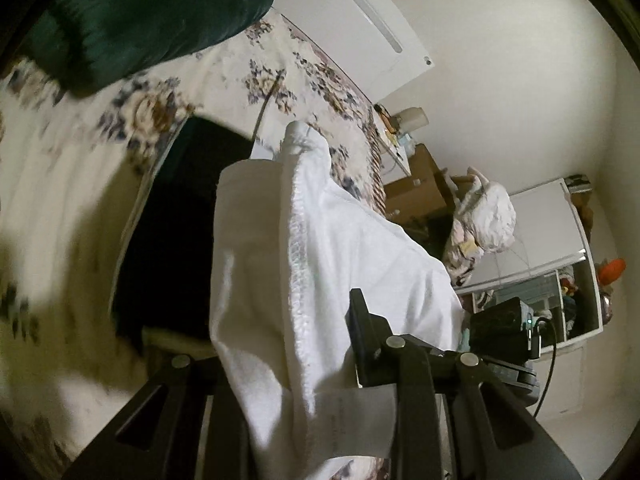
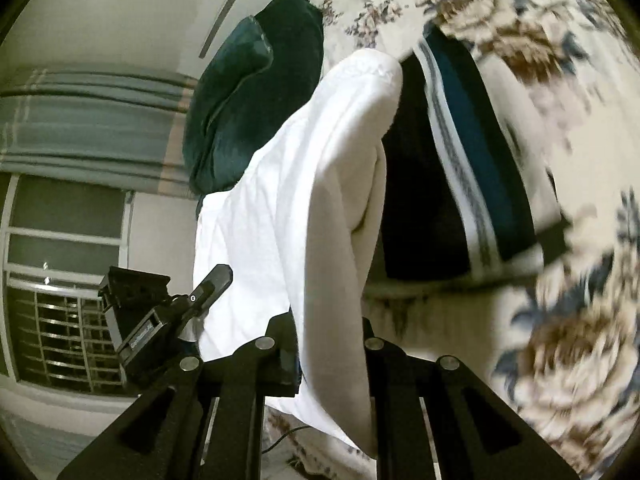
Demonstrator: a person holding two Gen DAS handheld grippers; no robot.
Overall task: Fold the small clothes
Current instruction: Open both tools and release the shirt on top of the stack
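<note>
A white garment (image 1: 320, 264) hangs stretched between my two grippers, lifted above a floral bedspread (image 1: 72, 168). My left gripper (image 1: 304, 364) is shut on one edge of it; the stitched hem and a care label show between its fingers. My right gripper (image 2: 328, 356) is shut on the other edge of the same white garment (image 2: 304, 200). The cloth hides most of both fingertips. The other gripper (image 2: 160, 312) shows at lower left in the right wrist view, and at lower right in the left wrist view (image 1: 504, 332).
A dark garment (image 1: 176, 232) lies on the bedspread below; in the right wrist view it shows a teal and white striped band (image 2: 472, 168). A dark green cushion (image 1: 152, 12) sits at the bed's far end. Boxes and a bag (image 1: 484, 216) stand by the wall.
</note>
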